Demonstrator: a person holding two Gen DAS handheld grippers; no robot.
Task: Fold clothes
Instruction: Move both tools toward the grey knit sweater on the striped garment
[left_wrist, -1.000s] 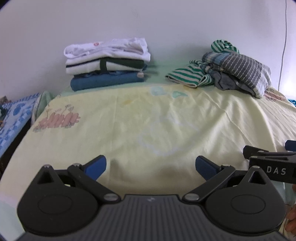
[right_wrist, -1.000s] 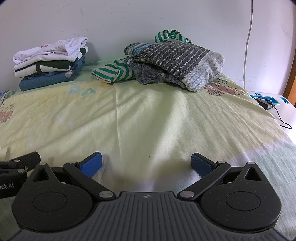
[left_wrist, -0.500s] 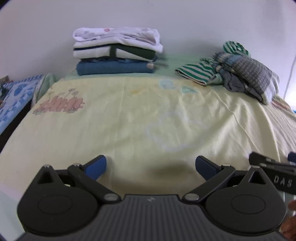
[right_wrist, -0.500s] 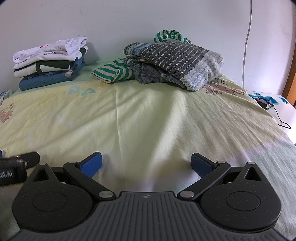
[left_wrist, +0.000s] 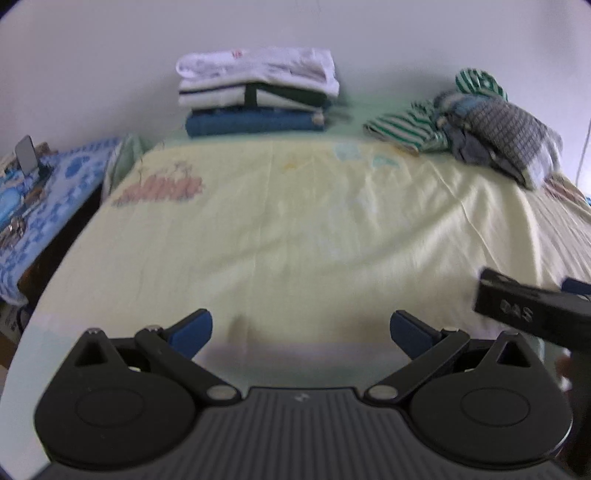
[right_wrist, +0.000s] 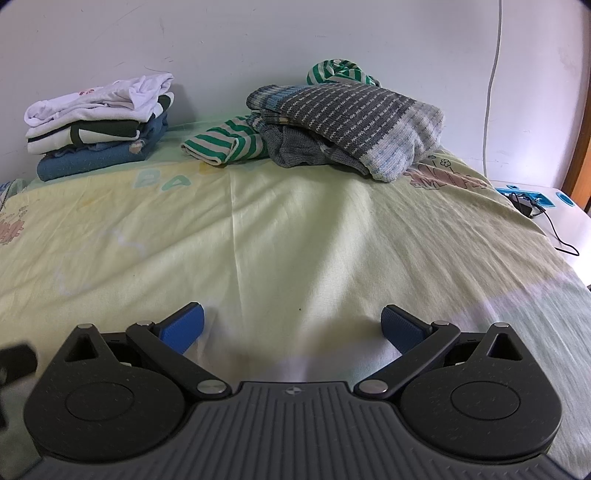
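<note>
A heap of unfolded clothes lies at the far side of the bed: a grey striped knit sweater (right_wrist: 351, 114) on top, a green-and-white striped garment (right_wrist: 225, 146) beside it. The heap also shows in the left wrist view (left_wrist: 491, 129). A stack of folded clothes (right_wrist: 99, 125) stands far left by the wall, white on top, blue at the bottom; it also shows in the left wrist view (left_wrist: 255, 96). My left gripper (left_wrist: 301, 328) is open and empty above the near sheet. My right gripper (right_wrist: 291, 325) is open and empty, far from the heap.
The bed carries a pale yellow printed sheet (right_wrist: 258, 229). A side table with a blue patterned cloth (left_wrist: 40, 195) stands left of the bed. A white surface with a cable and charger (right_wrist: 532, 206) lies to the right. A white wall stands behind.
The left gripper has risen and turned left, bringing the folded stack toward the view's centre and the side table into view. The right gripper has hardly moved. Both stayed open.
</note>
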